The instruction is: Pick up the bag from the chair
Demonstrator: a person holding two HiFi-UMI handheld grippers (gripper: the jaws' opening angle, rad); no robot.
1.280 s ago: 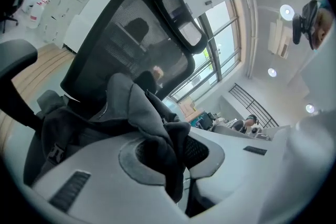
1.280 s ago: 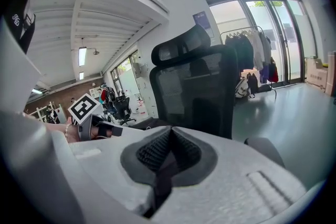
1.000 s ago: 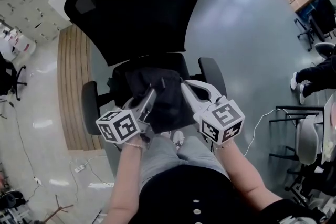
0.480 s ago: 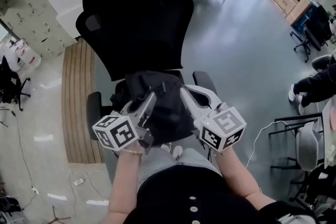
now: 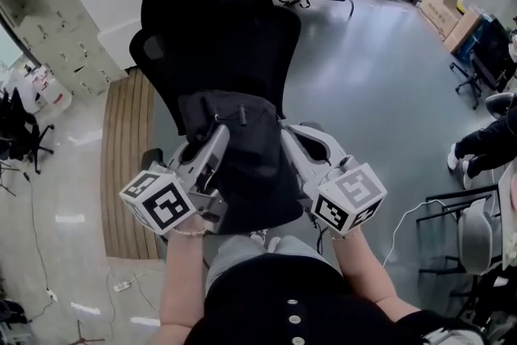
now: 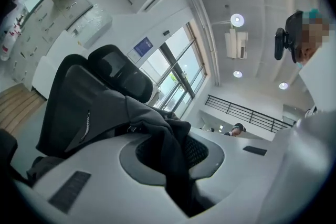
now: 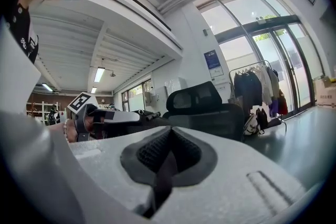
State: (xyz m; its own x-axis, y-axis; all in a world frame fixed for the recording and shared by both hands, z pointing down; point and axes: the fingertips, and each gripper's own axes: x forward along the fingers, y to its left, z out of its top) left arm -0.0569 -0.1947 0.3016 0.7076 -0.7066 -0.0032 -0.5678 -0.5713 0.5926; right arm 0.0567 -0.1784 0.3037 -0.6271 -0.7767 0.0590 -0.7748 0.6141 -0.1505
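Observation:
The black bag (image 5: 242,166) hangs between my two grippers in front of the black office chair's backrest (image 5: 218,36). My left gripper (image 5: 215,135) is shut on a fold of the bag's black fabric (image 6: 157,134), which fills its jaws in the left gripper view. My right gripper (image 5: 288,138) is shut on a thin black strap (image 7: 165,170) of the bag. The right gripper view also shows the left gripper (image 7: 100,115) and the chair (image 7: 205,102) beyond it. The bag hides the chair's seat in the head view.
A slatted wooden platform (image 5: 121,149) lies left of the chair, with white cabinets (image 5: 65,20) behind it. A seated person's legs (image 5: 485,145) and other chairs are at the right edge. Cardboard boxes (image 5: 452,12) stand at the far right.
Both grippers have risen together with the bag between them. The bag has come up from seat level to hang in front of the backrest.

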